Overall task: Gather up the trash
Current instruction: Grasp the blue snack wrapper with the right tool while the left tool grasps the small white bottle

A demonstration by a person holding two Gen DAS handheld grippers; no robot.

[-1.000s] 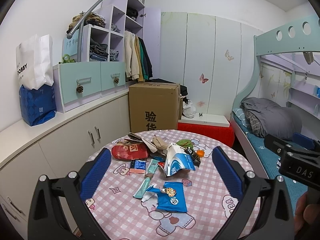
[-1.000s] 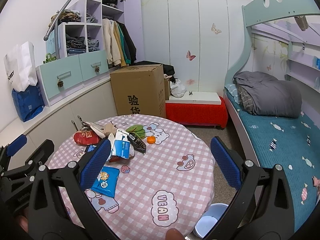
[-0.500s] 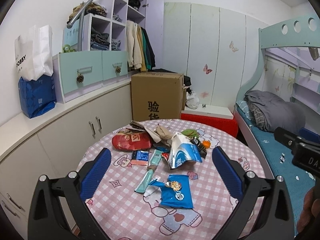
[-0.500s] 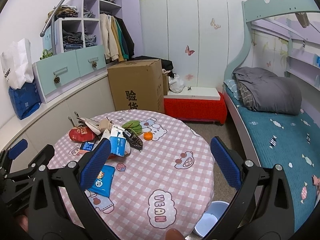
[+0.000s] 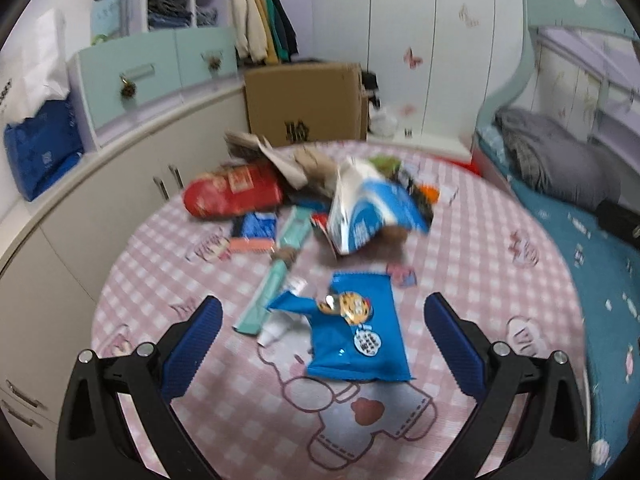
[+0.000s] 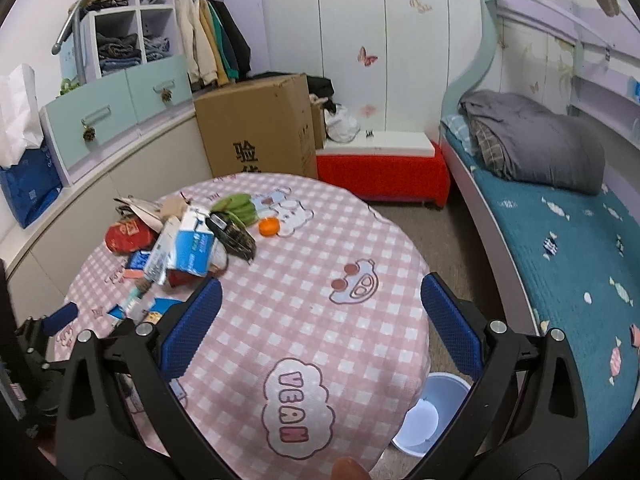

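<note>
Trash lies on a round table with a pink checked cloth (image 5: 460,288). A flat blue snack packet (image 5: 360,340) lies nearest, between my left gripper's (image 5: 324,332) open blue fingers and a little ahead of them. Behind it lie a teal tube box (image 5: 276,276), a white and blue bag (image 5: 364,212), a red packet (image 5: 232,196) and crumpled paper (image 5: 280,160). My right gripper (image 6: 320,320) is open and empty over the bare right half of the table (image 6: 320,280). The pile (image 6: 184,240) and an orange cap (image 6: 269,227) lie to its left.
A pale blue bin (image 6: 428,416) stands on the floor below the table's right edge. A cardboard box (image 6: 260,132) and a red bench (image 6: 384,168) stand behind the table. Cabinets (image 5: 80,208) run along the left, a bunk bed (image 6: 560,240) along the right.
My left gripper has moved forward and down toward the trash, so the blue packet now lies between its fingers. My right gripper has tipped down a little over the table.
</note>
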